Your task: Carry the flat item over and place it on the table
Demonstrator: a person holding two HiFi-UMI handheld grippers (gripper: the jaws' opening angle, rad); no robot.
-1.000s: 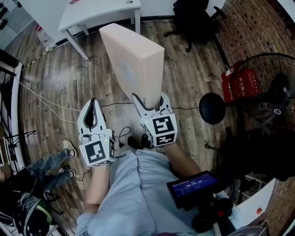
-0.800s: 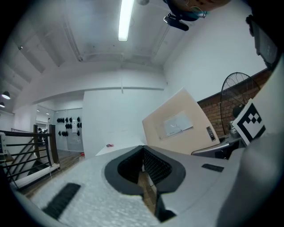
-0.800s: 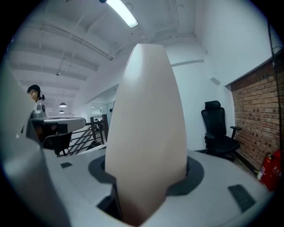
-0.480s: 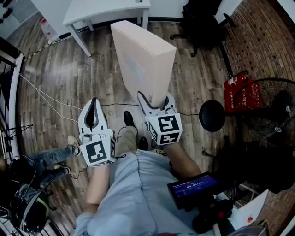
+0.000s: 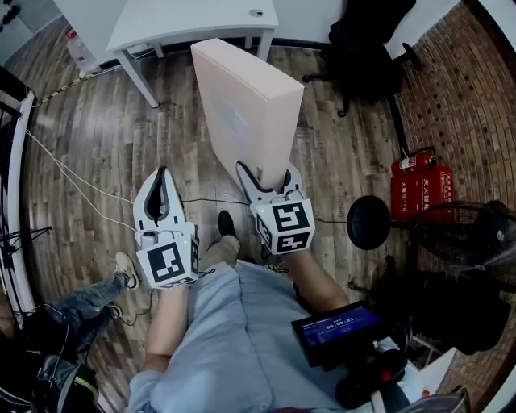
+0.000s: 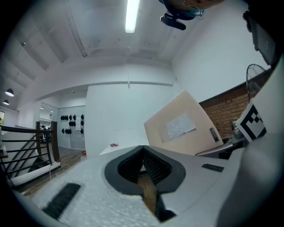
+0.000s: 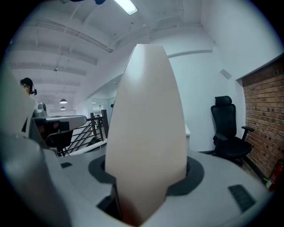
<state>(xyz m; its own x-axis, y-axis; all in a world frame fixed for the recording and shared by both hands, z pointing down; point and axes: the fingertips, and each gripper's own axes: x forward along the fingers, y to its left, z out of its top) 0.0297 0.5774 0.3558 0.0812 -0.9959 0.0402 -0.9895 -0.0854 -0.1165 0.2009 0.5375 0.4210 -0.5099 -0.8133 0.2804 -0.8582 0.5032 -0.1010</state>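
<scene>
The flat, pale beige cardboard box (image 5: 246,105) is in the air above the wooden plank floor (image 5: 121,137). It stands on its narrow edge and leans a little towards the far side. Its lower, near end sits between the jaws of the right gripper (image 5: 266,181). The pads press on the two broad faces, one from the left and one from the right, so this gripper pinches the box across its thickness. In the right gripper view the box (image 7: 146,133) fills the gap between the jaws completely.

The left gripper (image 5: 164,187) is just to the left, apart from the box, with its jaws pressed together and nothing between them.

The box looks stiff, and I think it is rather light, because one gripper carries it by one end. Most of its length rises above the grip, so it can work like a lever and turn in the pads if it is swung quickly. The smooth cardboard may also slip. A hold on the broad faces seems right. To lay it down flat, I think the free gripper could support the far part.

The white bench (image 5: 185,20) is at the far side, slightly left. The box is not on it yet. A black office chair (image 5: 363,32) stands far right. At the right, a red container (image 5: 421,181) and a round black base (image 5: 369,211) are on the floor.
</scene>
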